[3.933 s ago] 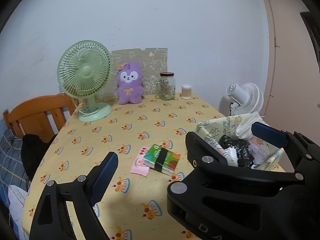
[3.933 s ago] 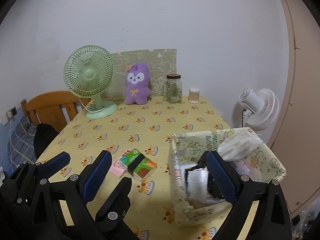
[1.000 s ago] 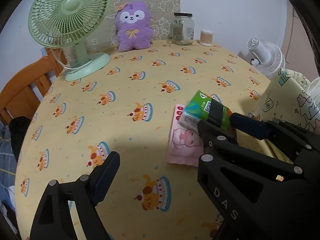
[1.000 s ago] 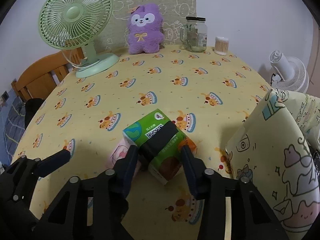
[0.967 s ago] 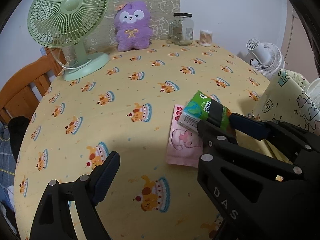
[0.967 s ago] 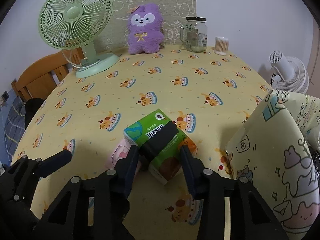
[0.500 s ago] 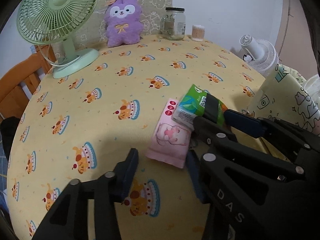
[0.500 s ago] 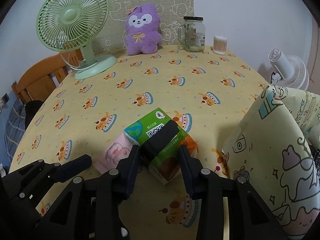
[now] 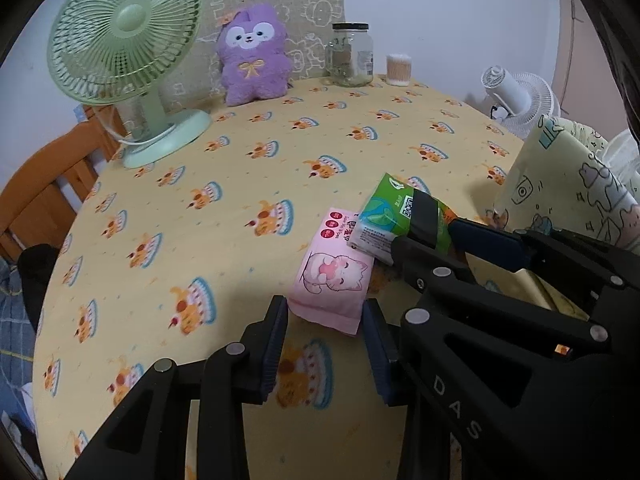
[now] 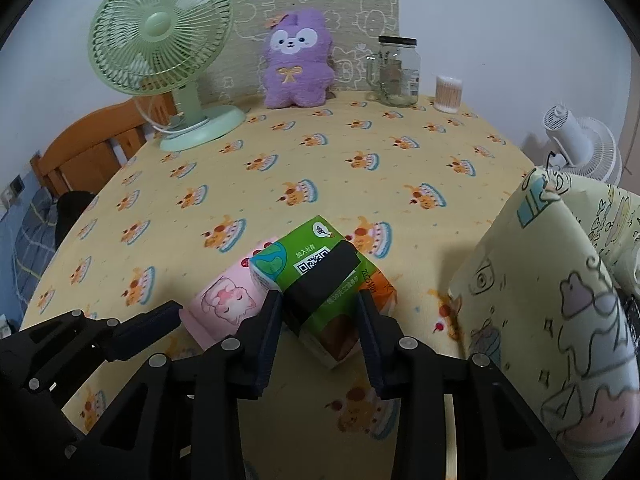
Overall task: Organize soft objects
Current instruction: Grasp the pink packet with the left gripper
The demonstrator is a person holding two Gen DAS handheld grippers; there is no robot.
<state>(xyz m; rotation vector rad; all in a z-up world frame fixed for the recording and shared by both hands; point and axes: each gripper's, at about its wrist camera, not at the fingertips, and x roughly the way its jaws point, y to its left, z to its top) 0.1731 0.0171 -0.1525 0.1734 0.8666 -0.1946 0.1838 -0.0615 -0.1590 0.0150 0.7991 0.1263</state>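
**Both grippers at the tissue packs**

Left wrist view: yellow cake-print tablecloth (image 9: 240, 184), green fan (image 9: 124, 32) and purple plush (image 9: 252, 60) at the back; left gripper (image 9: 325, 320) spread, fingers either side of the pink tissue pack's (image 9: 334, 270) near end, not yet pinching; close squarely, low on the pack.

Right wrist view: right gripper (image 10: 319, 320) clamped on the green tissue pack (image 10: 320, 276), which overlaps the pink one; patterned fabric basket (image 10: 560, 280) just to the right; lift straight up so the pink pack isn't dragged.
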